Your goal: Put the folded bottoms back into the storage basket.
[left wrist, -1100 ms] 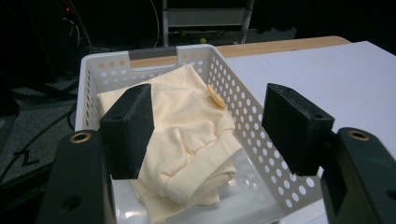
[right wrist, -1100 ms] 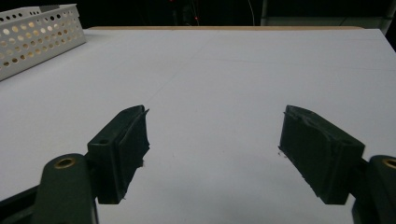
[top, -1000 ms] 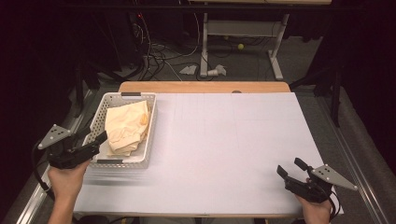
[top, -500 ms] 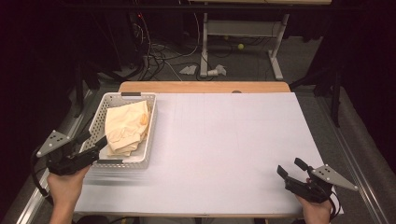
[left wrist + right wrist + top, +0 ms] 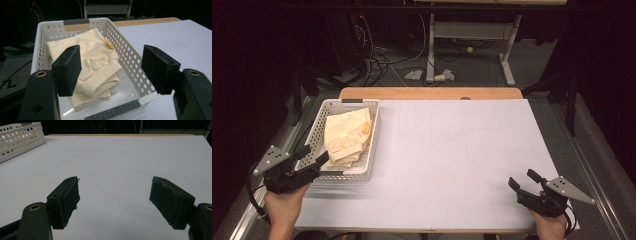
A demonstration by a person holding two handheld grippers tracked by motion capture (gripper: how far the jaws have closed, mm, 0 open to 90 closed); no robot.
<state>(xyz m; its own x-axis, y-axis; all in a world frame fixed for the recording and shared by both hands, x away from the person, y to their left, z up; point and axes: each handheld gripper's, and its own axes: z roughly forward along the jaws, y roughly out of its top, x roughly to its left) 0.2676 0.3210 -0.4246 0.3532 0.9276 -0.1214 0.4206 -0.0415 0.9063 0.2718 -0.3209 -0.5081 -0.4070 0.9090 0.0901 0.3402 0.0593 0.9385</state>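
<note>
A white perforated basket point(image 5: 371, 150) point(image 5: 126, 57) stands at the table's left side with a folded cream garment point(image 5: 346, 136) point(image 5: 95, 60) inside. My left gripper point(image 5: 313, 157) point(image 5: 111, 72) hovers open at the basket's near end, jaws wide apart and holding nothing. At the table's front right corner my right gripper point(image 5: 523, 180) point(image 5: 113, 202) is open too, low over the bare white tabletop point(image 5: 120, 157), with nothing between its jaws. The basket's corner point(image 5: 22, 137) shows at the far left of the right gripper view.
The white table surface point(image 5: 462, 150) stretches wide between basket and right gripper, with a wooden strip point(image 5: 432, 93) along its far edge. Beyond it are desk legs point(image 5: 429, 55), cables and a small ball point(image 5: 469, 49) on the dark floor.
My left gripper has drawn back toward the person and slightly down from the basket's near end. The right gripper has stayed where it was.
</note>
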